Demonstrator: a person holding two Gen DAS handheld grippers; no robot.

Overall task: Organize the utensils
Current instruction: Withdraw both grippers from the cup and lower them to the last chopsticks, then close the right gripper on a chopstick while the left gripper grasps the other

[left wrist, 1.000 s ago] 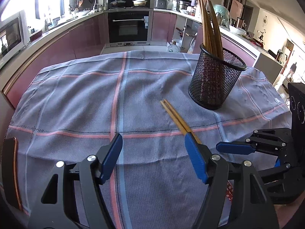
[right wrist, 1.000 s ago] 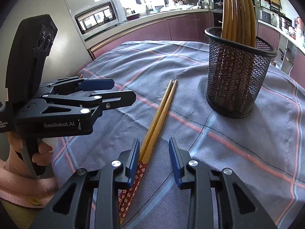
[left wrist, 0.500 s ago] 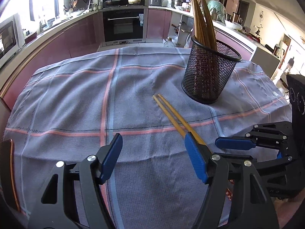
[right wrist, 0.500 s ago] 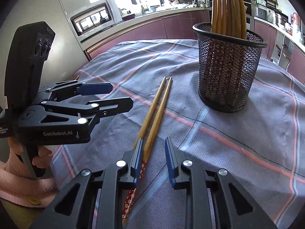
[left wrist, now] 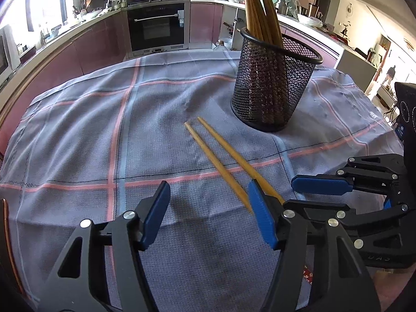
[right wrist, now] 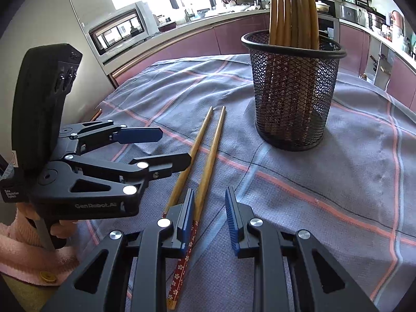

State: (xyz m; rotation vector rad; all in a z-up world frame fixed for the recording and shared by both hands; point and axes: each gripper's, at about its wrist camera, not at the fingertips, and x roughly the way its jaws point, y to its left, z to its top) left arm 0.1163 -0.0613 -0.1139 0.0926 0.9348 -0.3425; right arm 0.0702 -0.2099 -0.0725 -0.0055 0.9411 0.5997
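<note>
- The two loose chopsticks (right wrist: 208, 156), side by side and touching a second ago, now splay apart at their far tips; one of them lies between the right tool's (right wrist: 209, 217) pads.
- The right tool's jaws stand narrower than a second ago.
- The left tool (left wrist: 208, 213) has just been closing a little, with only cloth between its pads.
- The mesh holder (left wrist: 273, 88) fills more of the left wrist view, upper right.

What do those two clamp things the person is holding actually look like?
Each gripper is black with angular, cut-out arms, silver rivets and two flat blue ribbed pads. The left gripper carries a tall black housing, white "GenRobot.AI" lettering and a small label. The right gripper matches. The person wears a fuzzy pink sleeve.
</note>
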